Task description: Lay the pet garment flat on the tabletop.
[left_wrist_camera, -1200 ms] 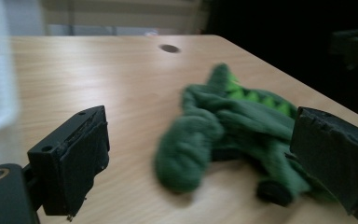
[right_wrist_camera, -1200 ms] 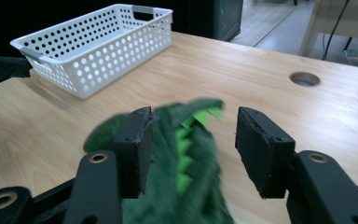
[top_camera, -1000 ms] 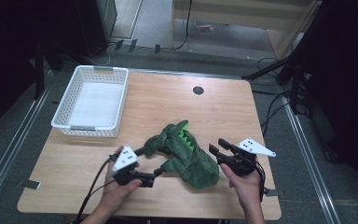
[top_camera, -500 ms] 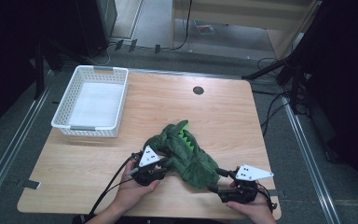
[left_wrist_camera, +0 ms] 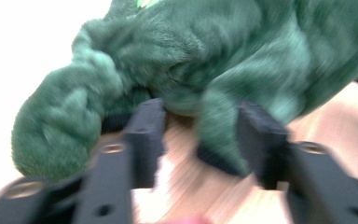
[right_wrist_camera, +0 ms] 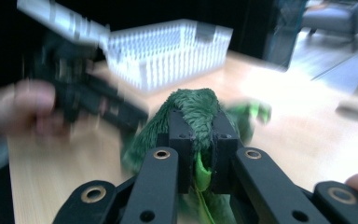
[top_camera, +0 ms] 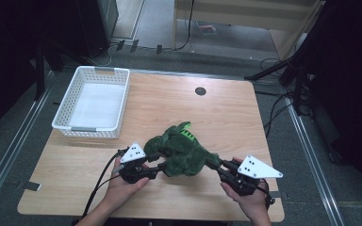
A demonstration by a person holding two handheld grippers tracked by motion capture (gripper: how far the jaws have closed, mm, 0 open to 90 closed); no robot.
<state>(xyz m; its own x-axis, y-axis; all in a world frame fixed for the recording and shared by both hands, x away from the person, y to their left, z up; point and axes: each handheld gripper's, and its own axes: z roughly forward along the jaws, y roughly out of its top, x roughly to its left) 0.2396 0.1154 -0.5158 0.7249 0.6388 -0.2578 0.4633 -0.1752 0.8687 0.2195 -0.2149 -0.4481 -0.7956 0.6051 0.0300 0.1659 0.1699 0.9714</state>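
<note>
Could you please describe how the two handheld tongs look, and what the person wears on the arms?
Both tongs are black. The left tongs and right tongs each carry a grey three-cornered plate with black dots on top. Their jaws are long black bars with round metal-ringed holes. A black cable trails from each. The forearms are bare, with no sleeves visible.

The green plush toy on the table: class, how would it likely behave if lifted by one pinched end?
The green plush toy would probably flop: its fuzzy body lies slumped and folded on the table. It likely squashes easily, since the right gripper pinches a fold thin between its jaws. It seems unlikely to roll or slip, given the soft, shaggy fabric.
</note>
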